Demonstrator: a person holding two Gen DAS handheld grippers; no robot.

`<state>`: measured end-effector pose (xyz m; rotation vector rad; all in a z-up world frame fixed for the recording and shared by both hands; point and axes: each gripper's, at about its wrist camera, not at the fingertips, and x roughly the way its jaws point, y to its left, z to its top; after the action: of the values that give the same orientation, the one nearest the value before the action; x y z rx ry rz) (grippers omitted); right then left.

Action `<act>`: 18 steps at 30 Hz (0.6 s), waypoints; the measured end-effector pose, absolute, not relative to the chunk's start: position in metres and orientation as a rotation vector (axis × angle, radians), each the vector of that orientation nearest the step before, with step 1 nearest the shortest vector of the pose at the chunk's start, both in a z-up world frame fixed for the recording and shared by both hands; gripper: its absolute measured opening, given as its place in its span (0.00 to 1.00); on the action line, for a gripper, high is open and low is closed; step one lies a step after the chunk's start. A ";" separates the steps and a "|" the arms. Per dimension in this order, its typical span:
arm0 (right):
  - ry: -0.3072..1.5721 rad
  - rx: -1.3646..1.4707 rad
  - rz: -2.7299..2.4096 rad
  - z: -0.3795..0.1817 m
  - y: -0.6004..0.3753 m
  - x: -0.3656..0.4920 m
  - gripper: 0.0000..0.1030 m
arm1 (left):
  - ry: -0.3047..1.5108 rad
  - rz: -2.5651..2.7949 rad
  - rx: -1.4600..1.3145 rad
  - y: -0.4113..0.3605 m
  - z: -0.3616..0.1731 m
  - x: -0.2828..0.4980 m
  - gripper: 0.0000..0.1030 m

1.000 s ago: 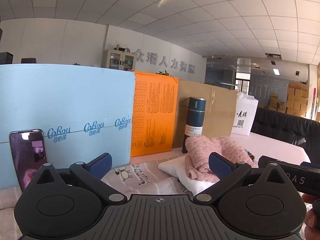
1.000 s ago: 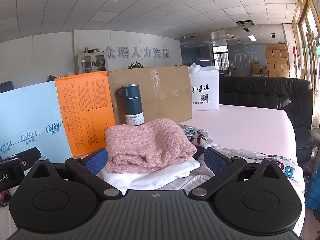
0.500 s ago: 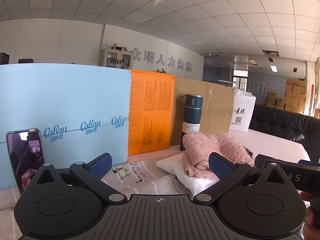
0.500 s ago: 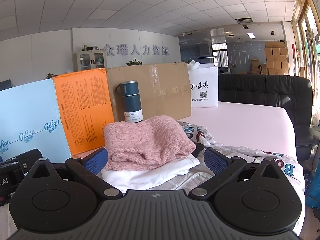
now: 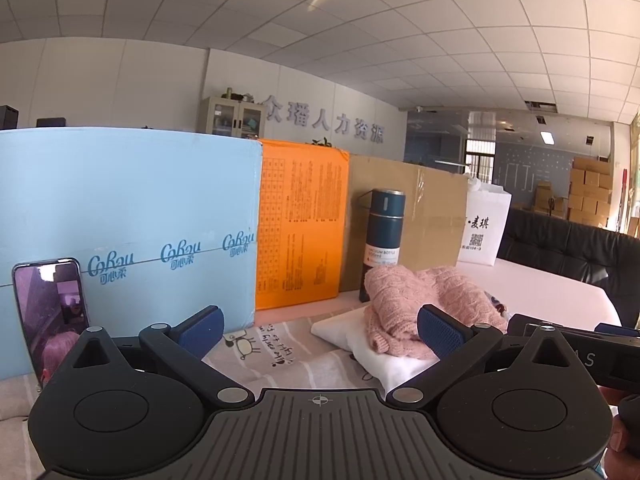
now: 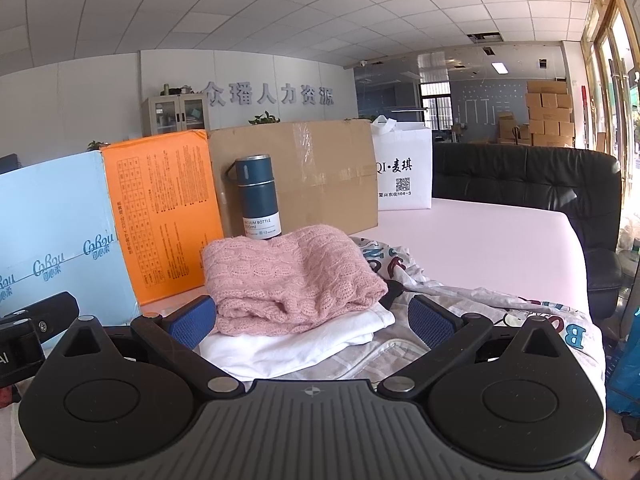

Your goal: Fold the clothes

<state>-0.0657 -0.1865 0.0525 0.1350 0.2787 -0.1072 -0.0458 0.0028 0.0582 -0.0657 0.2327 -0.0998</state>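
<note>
A folded pink knit sweater (image 6: 292, 276) lies on top of a folded white garment (image 6: 296, 344) in the right wrist view. Both also show in the left wrist view, the sweater (image 5: 424, 304) on the white garment (image 5: 372, 356). A printed light garment (image 5: 276, 356) is spread under them; it also shows in the right wrist view (image 6: 500, 304). My left gripper (image 5: 320, 330) is open and empty, just short of the stack and to its left. My right gripper (image 6: 312, 320) is open and empty, with the stack between and just beyond its fingers.
A dark blue bottle (image 6: 258, 196) stands behind the stack. A light blue box (image 5: 120, 216), an orange box (image 5: 300, 224), a brown carton (image 6: 304, 172) and a white bag (image 6: 404, 172) line the back. A phone (image 5: 50, 312) leans at left. A black sofa (image 6: 532, 184) is at right.
Both wrist views have tilted up slightly, so the stack and boxes sit a little lower in frame. Both grippers stay open.
</note>
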 end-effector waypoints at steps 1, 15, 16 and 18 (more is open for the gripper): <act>0.280 0.135 -0.107 0.052 -0.186 -0.065 1.00 | 0.233 -0.100 -0.066 0.003 0.058 -0.046 1.00; 0.289 0.134 -0.105 0.052 -0.186 -0.064 1.00 | 0.234 -0.101 -0.062 0.003 0.059 -0.047 1.00; 0.290 0.134 -0.105 0.052 -0.186 -0.064 1.00 | 0.233 -0.102 -0.062 0.003 0.059 -0.048 1.00; 0.291 0.133 -0.105 0.052 -0.186 -0.064 1.00 | 0.233 -0.102 -0.062 0.003 0.059 -0.048 1.00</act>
<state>-0.0641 -0.1856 0.0522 0.1333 0.2909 -0.1052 -0.0476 0.0034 0.0594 -0.0616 0.2332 -0.1018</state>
